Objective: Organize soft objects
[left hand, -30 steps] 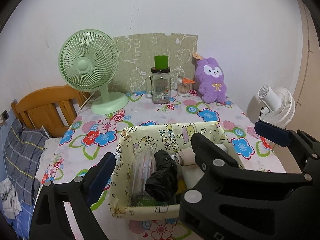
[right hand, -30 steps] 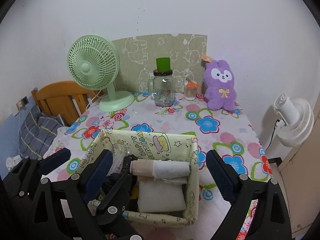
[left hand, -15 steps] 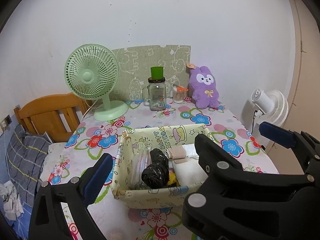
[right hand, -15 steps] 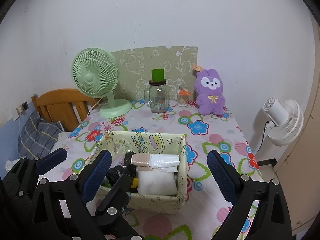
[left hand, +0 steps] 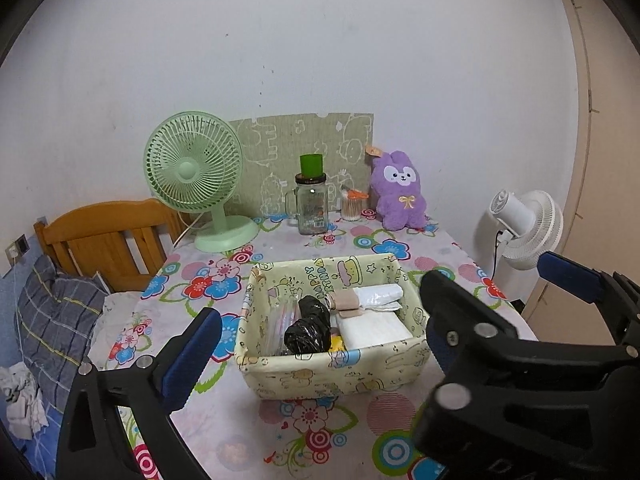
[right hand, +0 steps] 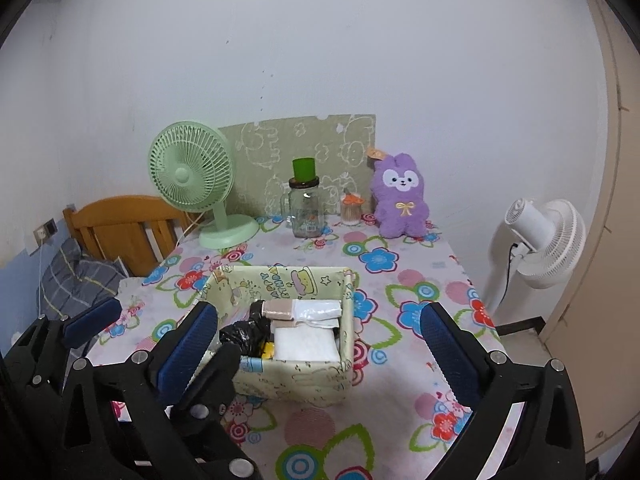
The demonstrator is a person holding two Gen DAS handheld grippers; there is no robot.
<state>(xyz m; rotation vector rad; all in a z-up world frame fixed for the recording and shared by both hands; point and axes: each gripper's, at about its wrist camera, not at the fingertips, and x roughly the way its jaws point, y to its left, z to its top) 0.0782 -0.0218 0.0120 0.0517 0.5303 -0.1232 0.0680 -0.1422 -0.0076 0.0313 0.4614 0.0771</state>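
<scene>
A pale yellow fabric basket (left hand: pixel 332 372) (right hand: pixel 296 384) stands mid-table. It holds a black crumpled bag (left hand: pixel 308 330) (right hand: pixel 240 334), a white folded pad (left hand: pixel 376 330) (right hand: pixel 304 344), a beige-and-white roll (left hand: pixel 366 296) (right hand: pixel 304 310) and clear plastic sleeves (left hand: pixel 276 328). A purple plush bunny (left hand: pixel 400 190) (right hand: pixel 400 196) sits at the back right. My left gripper (left hand: pixel 316 344) is open and empty, held back in front of the basket. My right gripper (right hand: pixel 320 344) is open and empty, also in front of the basket.
A green desk fan (left hand: pixel 196 176) (right hand: pixel 192 176), a glass jar with a green cup on it (left hand: pixel 312 204) (right hand: pixel 305 208) and a small swab jar (left hand: pixel 352 206) stand at the back. A white standing fan (right hand: pixel 536 240) is right of the table, a wooden bed headboard (left hand: pixel 104 236) left.
Both grippers have drawn back and up from the basket, staying open and empty. The basket and its contents now look smaller and farther away.
</scene>
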